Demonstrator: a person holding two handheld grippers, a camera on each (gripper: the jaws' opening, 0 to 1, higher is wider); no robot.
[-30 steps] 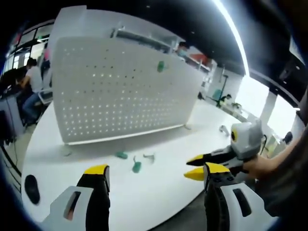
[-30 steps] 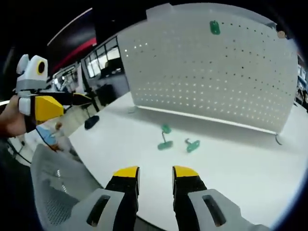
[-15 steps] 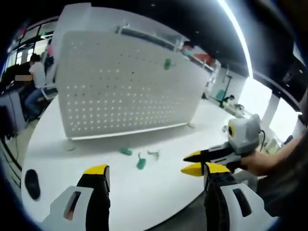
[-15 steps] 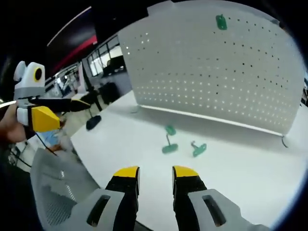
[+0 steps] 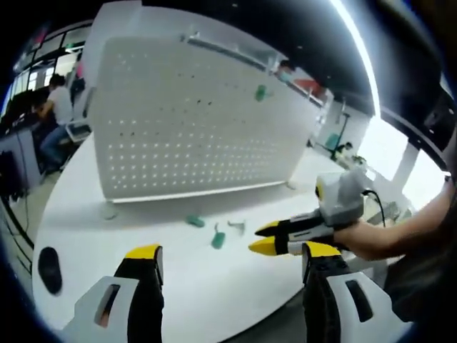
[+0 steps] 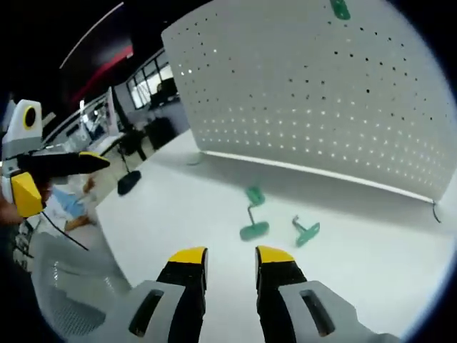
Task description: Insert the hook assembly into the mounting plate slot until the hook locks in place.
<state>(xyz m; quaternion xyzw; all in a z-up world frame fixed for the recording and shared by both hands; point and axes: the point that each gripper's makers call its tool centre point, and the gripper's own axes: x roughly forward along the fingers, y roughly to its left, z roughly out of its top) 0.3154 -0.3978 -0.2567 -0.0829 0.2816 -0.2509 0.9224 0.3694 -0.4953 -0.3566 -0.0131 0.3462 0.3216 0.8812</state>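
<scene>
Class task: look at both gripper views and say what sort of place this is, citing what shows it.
Probably an office-style lab: a white pegboard stands on a white table, and a seated person works at a desk behind.

The left gripper (image 5: 223,251) has two pale grey jaws, each ending in a yellow-capped black tip, and each grey body carries an elongated slot (dark inside, one showing a reddish tint). The right gripper (image 6: 230,254) is built the same way: grey bodies with slots, black fingers, yellow caps. Seen from the left gripper view, the right gripper (image 5: 265,237) shows long black jaws tipped yellow, with a black cable trailing behind.
</scene>
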